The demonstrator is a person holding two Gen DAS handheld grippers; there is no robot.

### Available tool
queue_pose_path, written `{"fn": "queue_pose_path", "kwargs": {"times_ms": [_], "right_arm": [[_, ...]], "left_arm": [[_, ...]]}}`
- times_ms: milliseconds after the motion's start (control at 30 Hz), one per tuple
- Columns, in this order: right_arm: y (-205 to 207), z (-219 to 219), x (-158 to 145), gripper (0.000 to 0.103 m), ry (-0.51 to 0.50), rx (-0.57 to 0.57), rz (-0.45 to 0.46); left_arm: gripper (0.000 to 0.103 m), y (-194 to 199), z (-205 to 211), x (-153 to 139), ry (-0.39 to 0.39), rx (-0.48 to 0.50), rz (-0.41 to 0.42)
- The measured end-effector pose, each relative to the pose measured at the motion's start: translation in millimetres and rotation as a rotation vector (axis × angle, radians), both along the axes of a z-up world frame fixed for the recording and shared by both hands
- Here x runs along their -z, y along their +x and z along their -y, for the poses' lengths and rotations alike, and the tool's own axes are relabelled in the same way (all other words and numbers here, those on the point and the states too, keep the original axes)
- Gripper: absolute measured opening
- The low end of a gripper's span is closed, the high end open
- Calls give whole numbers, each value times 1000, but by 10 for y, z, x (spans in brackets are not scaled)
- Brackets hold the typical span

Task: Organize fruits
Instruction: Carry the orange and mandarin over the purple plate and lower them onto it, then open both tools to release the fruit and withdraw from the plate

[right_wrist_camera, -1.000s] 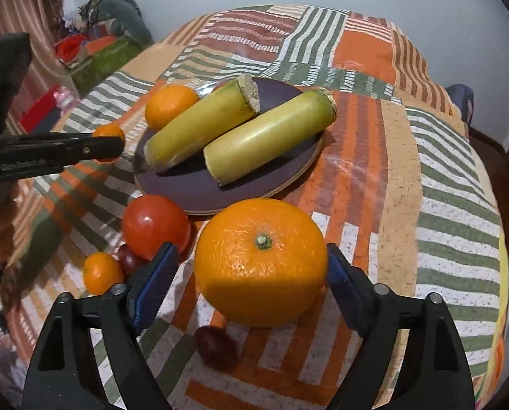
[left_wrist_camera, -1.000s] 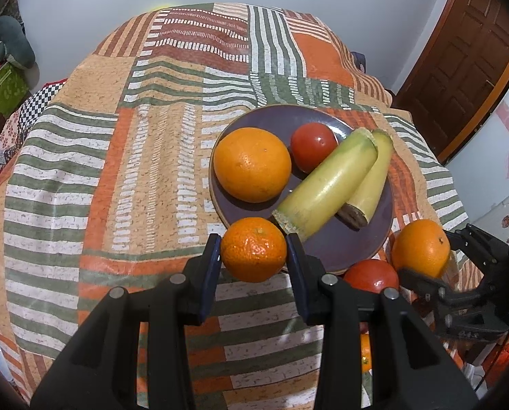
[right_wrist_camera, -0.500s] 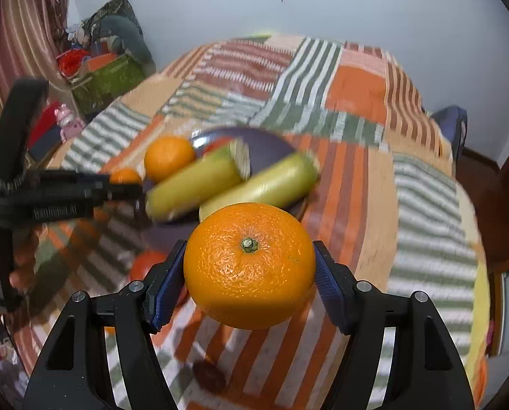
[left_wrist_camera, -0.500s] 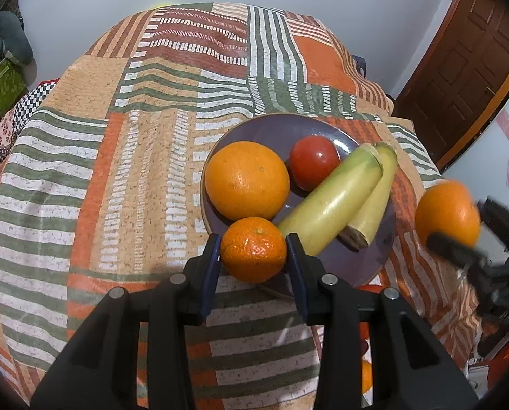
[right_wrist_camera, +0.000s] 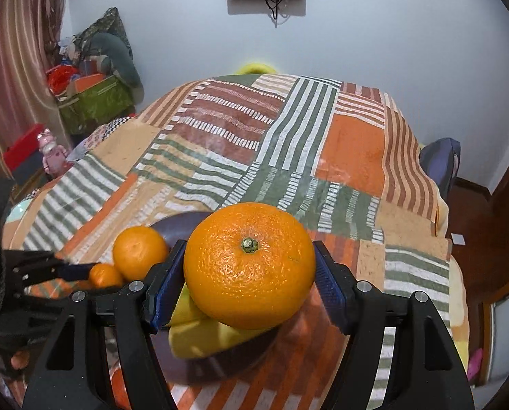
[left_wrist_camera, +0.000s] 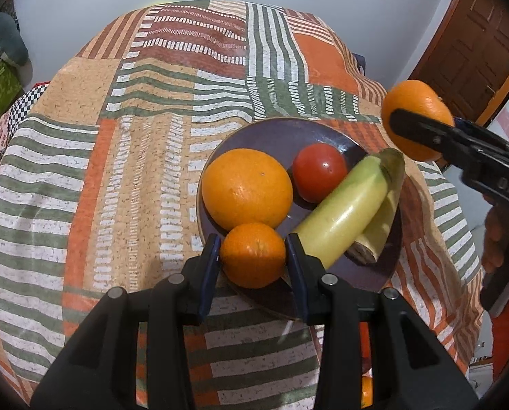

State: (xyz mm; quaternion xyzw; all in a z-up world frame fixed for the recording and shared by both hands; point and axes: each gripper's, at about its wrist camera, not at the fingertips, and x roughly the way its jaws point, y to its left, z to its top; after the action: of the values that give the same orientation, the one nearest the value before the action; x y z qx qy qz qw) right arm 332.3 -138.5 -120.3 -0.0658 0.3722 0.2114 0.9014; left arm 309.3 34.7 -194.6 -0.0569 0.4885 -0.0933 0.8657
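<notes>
Letters "OAS" on right gripper [left_wrist_camera: 422,126] clamping big orange [right_wrist_camera: 249,264]; left gripper [left_wrist_camera: 252,256] around mandarin [left_wrist_camera: 252,255]

Letters "DAS" partly readable on right claw [left_wrist_camera: 422,126] body

cloth [left_wrist_camera: 124,157]: patchwork of orange, tan, brick-red and green blocks, many crossed with white stripes or dashes
plate [left_wrist_camera: 275,136]: dark purple-brown, glossy
big orange [left_wrist_camera: 245,188]: bright orange, pitted
small orange [left_wrist_camera: 252,254]: deeper orange
held orange [right_wrist_camera: 249,264]: bright orange with a green stem button
tomato [left_wrist_camera: 319,171]: red, shiny
two stalks [left_wrist_camera: 343,212]: pale yellow-green, tan at the cut ends
left hand-held gripper [left_wrist_camera: 252,263]: black with blue pads
right hand-held gripper [right_wrist_camera: 249,282]: black with blue pads
wall [right_wrist_camera: 374,34]: plain pale grey-white
door [left_wrist_camera: 469,44]: dark brown wood
curtain [right_wrist_camera: 11,61]: maroon with pale stripes
</notes>
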Motion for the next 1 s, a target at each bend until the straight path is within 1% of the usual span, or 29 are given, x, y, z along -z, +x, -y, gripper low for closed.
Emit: {"fn": "queue_pose_path", "kwargs": {"times_ms": [200, 300, 367, 433, 533, 600, 700, 867, 1000], "right_arm": [[144, -59, 166, 67, -4, 6, -43], [173, -84, 231, 67, -21, 6, -46], [190, -76, 253, 67, -14, 7, -50], [209, -89, 266, 67, -17, 8, -50], [248, -129, 302, 68, -37, 9, -56], [261, -158, 333, 68, -58, 8, -64], [264, -156, 355, 68, -63, 3, -76], [297, -59, 379, 70, -14, 17, -122], [193, -43, 253, 70, -8, -4, -89]], "left_arm": [[38, 71, -47, 45, -12, -25, -18], [38, 87, -50, 57, -17, -27, -19], [38, 92, -41, 54, -15, -25, -19], [40, 95, -44, 54, -16, -29, -20], [46, 99, -51, 54, -9, -37, -21], [54, 95, -70, 50, -5, -46, -16], [60, 84, -99, 38, -20, -49, -14], [60, 73, -78, -9, -22, -40, -8], [60, 35, -32, -92, -12, -30, 10]]}}
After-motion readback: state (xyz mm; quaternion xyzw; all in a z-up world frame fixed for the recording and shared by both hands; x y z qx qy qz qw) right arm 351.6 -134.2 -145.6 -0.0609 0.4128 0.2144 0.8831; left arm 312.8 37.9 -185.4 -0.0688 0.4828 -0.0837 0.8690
